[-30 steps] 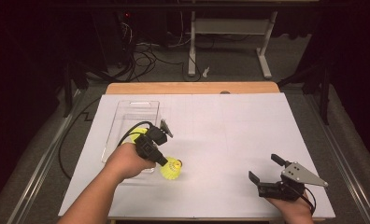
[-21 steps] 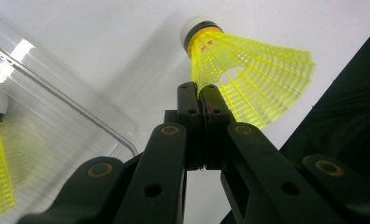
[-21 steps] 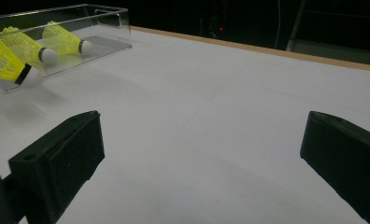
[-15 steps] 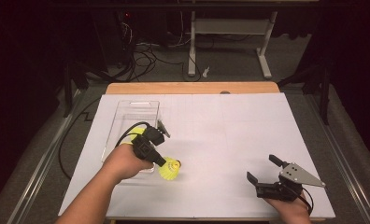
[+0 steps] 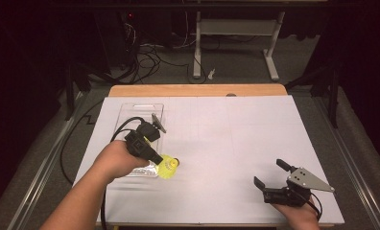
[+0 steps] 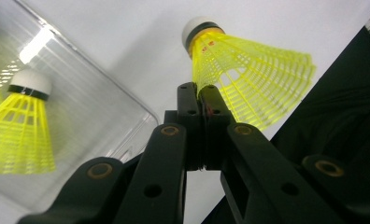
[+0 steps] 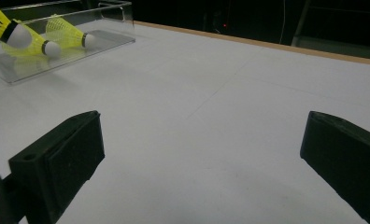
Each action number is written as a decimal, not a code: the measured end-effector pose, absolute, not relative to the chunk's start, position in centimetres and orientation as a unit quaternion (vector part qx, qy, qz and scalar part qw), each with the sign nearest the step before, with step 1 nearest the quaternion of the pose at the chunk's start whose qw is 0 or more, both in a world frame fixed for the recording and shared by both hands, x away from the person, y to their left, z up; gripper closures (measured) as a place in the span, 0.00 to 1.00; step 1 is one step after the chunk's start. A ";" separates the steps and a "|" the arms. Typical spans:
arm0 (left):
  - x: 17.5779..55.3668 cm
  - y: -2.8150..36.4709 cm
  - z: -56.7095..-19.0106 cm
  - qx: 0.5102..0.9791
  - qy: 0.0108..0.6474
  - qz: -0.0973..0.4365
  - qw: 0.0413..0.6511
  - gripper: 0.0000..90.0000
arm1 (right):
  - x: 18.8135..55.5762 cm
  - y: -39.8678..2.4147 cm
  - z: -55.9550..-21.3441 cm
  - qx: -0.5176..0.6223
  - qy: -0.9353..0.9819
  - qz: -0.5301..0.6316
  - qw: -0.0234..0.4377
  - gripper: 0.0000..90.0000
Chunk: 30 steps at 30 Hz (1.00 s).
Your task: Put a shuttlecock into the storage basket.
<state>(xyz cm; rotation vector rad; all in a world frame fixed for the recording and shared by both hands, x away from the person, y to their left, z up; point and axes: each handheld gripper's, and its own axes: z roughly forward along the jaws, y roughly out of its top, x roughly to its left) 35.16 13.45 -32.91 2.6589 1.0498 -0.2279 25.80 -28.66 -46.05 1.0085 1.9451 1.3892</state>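
Moved: my left gripper (image 5: 155, 159) has drifted a little toward the upper right of the high view since the earlier frame, carrying the shuttlecock along; my right gripper (image 5: 270, 173) has kept its place.
Shuttlecock (image 6: 248, 74): yellow, ribbed plastic mesh skirt flaring like a cone, white rounded cap with a black band; in the high view it sits lower left of centre, just off the tray's near corner.
Grip: my left gripper's black jaws are clenched on the skirt's edge, near the cap.
Tray (image 5: 130, 112): clear, glossy, rectangular, rounded corners; more yellow shuttlecocks (image 7: 57, 35) lie inside.
Surface: white sheet (image 5: 226, 139), matte, on a wooden-edged table.
Left hand: forearm rising from the bottom left, gripper angled right.
Right gripper: low right, jaws spread wide with only bare sheet between them.
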 end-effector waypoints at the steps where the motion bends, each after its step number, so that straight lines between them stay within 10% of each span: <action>1: 35.2 13.6 -32.7 0.918 0.364 -0.077 0.138 0.99 | 25.8 -28.6 -46.1 0.374 0.722 0.515 0.270 0.00; 30: 35.9 17.8 -29.3 0.908 0.391 -0.056 0.137 0.99 | 25.8 -29.0 -46.1 0.374 0.723 0.515 0.268 0.00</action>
